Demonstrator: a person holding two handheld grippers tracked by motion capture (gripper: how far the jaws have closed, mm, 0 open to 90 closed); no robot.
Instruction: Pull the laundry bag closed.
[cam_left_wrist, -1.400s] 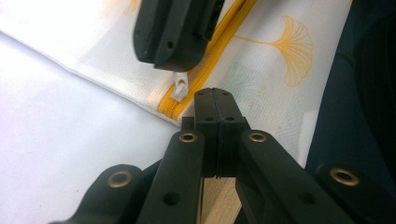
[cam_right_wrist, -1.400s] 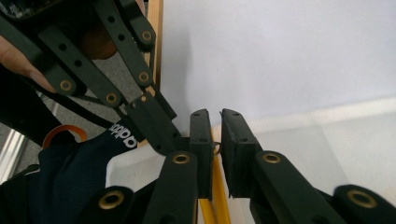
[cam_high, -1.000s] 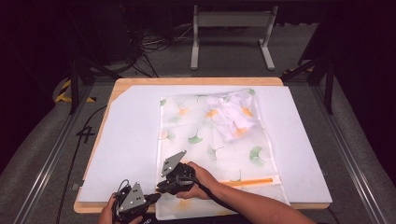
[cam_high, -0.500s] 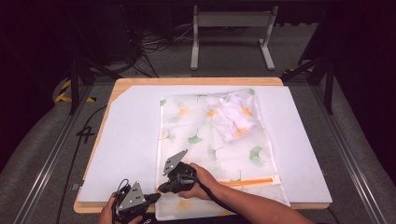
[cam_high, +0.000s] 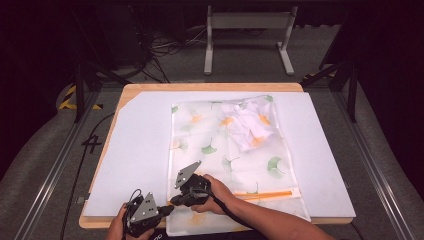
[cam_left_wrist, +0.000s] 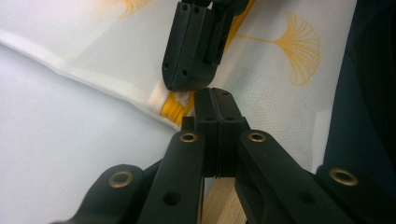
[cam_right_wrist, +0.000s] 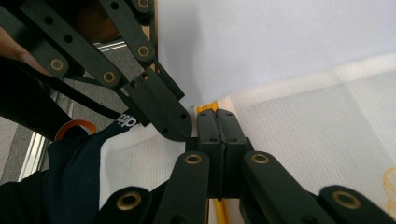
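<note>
Both grippers meet tip to tip at the near left corner of a white mesh bag (cam_high: 235, 150) lying flat on the desk (cam_high: 140, 130). The left gripper (cam_left_wrist: 215, 100) and right gripper (cam_right_wrist: 217, 122) are each clamped tight on the bag's orange zipper (cam_left_wrist: 176, 103) end.

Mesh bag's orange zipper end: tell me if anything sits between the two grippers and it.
Nothing visible does. The left gripper and the right gripper both have their jaws shut at the near left corner of the mesh bag, tips meeting at the orange zipper end. What the pads pinch is hidden.
</note>
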